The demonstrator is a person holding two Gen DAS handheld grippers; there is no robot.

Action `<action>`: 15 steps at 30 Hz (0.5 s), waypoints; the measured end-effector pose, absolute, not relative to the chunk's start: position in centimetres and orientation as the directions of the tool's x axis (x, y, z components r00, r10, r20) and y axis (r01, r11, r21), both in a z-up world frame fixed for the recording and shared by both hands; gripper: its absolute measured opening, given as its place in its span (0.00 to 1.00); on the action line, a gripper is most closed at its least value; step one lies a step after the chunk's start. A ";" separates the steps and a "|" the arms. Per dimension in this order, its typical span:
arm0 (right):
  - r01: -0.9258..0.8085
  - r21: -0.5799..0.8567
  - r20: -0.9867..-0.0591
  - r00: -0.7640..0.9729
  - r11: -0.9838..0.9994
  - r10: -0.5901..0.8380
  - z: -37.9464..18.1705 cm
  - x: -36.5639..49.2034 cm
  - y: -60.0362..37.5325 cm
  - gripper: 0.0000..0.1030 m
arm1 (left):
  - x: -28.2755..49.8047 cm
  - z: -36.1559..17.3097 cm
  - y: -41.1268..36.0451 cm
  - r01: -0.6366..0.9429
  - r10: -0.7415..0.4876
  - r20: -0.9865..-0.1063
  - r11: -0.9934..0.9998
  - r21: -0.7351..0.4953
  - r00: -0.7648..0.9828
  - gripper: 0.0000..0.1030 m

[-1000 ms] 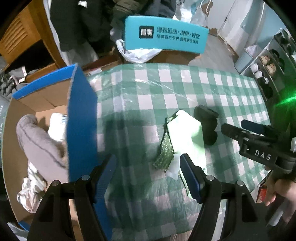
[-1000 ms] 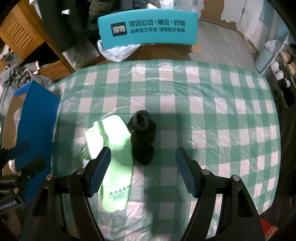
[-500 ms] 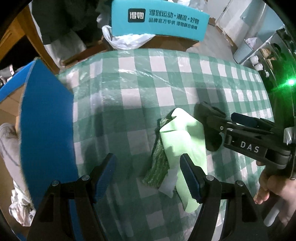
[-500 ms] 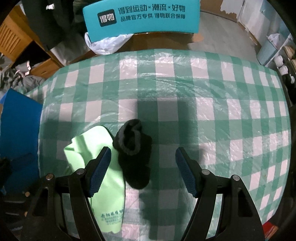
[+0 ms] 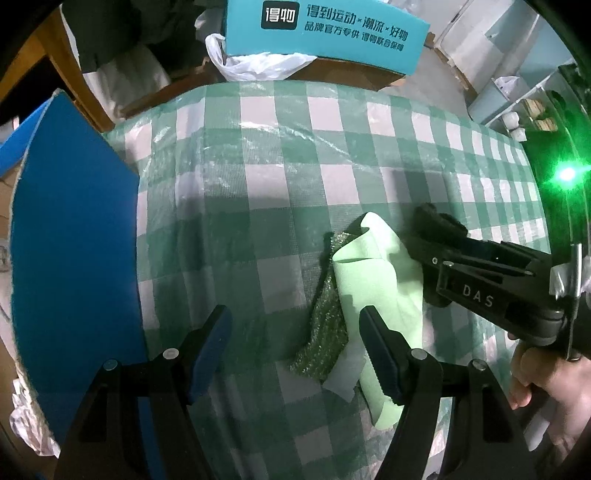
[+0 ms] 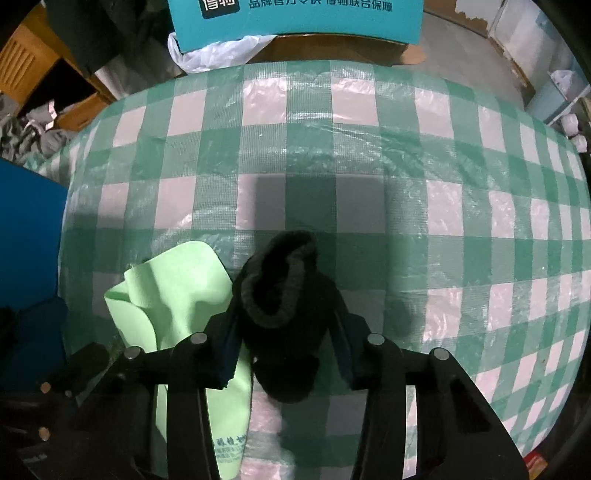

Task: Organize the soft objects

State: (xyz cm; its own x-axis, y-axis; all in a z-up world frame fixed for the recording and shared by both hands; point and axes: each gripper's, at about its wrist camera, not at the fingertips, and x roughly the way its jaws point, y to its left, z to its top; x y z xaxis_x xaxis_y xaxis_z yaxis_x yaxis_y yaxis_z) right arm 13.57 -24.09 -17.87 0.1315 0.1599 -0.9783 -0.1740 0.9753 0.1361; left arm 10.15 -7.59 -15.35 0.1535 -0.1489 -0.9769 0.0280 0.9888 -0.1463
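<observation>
A black fuzzy sock (image 6: 286, 295) lies on the green checked tablecloth (image 6: 369, 177). My right gripper (image 6: 286, 343) has closed its fingers around the sock's middle and grips it; in the left wrist view its body (image 5: 476, 280) hides most of the sock (image 5: 439, 221). A light green cloth (image 5: 376, 273) lies just left of the sock, over a dark green sparkly piece (image 5: 325, 325); the cloth also shows in the right wrist view (image 6: 173, 295). My left gripper (image 5: 295, 343) is open and empty, low over the table beside the cloth.
A blue box flap (image 5: 74, 240) stands at the table's left edge. A teal printed box (image 5: 325, 33) and a white plastic bag (image 5: 255, 62) sit beyond the far edge. Shelves (image 5: 532, 110) stand at the far right.
My right gripper moved forward and down onto the black sock and closed on it. My left gripper moved right, away from the blue box and closer to the green cloth.
</observation>
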 end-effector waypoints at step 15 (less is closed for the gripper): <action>-0.134 0.139 -0.969 0.186 0.981 0.162 -14.6 10.8 -26.3 0.41 | 7.0 -14.1 -9.0 0.081 -0.191 -0.966 0.980 -0.180 0.174 0.71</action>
